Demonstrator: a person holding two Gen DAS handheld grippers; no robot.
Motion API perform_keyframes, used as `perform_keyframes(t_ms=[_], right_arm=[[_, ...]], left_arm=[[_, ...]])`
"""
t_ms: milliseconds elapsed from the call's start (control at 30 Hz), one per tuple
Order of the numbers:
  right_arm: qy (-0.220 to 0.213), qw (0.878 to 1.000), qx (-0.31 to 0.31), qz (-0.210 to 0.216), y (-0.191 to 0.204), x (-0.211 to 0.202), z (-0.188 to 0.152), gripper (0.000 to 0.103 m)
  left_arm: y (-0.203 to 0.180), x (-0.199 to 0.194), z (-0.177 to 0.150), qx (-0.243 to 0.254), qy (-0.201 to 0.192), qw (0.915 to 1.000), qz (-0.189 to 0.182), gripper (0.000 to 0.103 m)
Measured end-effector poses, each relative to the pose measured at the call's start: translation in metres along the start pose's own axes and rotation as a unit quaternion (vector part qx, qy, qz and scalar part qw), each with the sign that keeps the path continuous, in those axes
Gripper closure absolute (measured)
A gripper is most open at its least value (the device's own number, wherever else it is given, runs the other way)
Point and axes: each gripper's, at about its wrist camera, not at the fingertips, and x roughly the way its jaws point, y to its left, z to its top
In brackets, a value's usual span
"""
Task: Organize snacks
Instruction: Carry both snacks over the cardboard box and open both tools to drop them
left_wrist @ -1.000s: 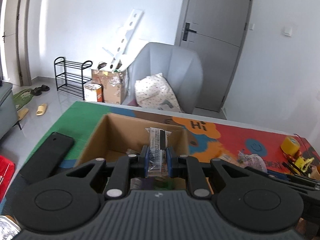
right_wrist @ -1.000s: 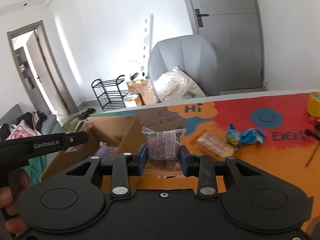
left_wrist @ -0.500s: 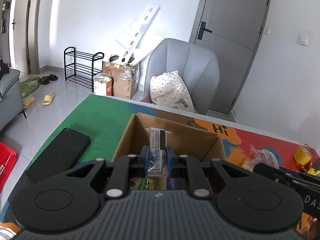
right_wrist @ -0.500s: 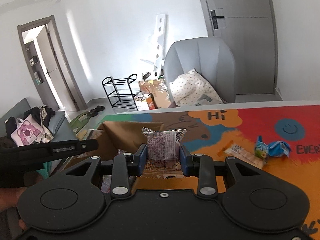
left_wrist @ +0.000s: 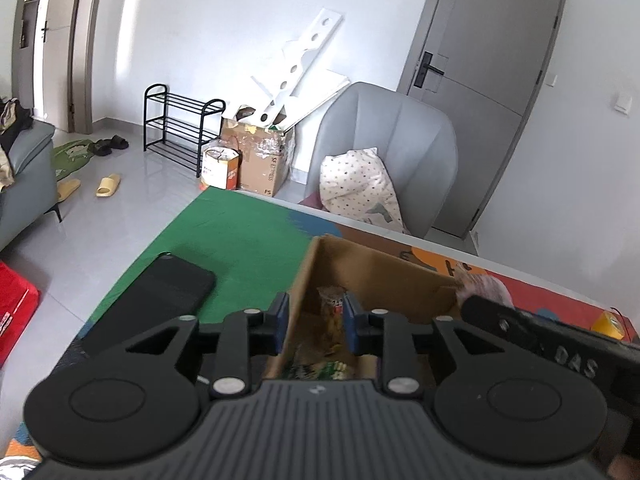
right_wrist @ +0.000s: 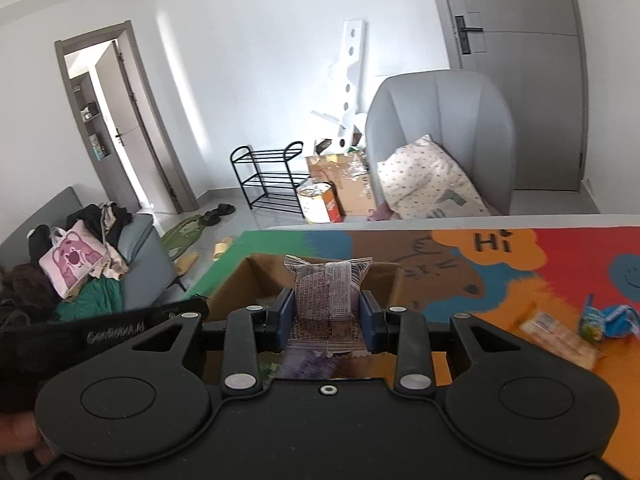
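The snack pack was a small square pouch of clear crinkled film with crimped ends and dense dark print over a purplish filling. It stood upright between the blue pads of the right gripper, which were clamped against its two sides, and it hung over the near part of the open cardboard box. That box sat on the colourful table mat, with its flaps open and blurred wrappers inside. Two more snacks lay on the orange area to the right, well apart from the box — a pale biscuit pack and, just beside it, a blue-green packet. The left gripper was positioned over the near left edge of the same box. Its jaws had just been opening and stood a little apart, with the box wall and the box interior in the gap between the pads. A yellowish packet appeared inside the box near the right pad — loose of both pads, as far as the blur allowed. A black phone lay flat on the green part of the mat, just left of the box. The right tool's dark body crossed the lower right of the left wrist view.
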Motion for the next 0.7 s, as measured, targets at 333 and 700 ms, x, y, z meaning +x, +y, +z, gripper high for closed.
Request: perform_keyframes(t_ms=[333,700], right_arm=[[-0.026,0.999,-0.005,0.018,0.01,-0.003,0.006,0.036],[-0.014,0.999,0.02,-0.031,-0.023,-0.04,-0.009,0.031]], left_arm=[[0.011,-0.009,-0.002,0.001,-0.006,1.0,0.004,0.031],[-0.016,-0.012,-0.017,0.027,0.009,0.9995,-0.014,0.01]])
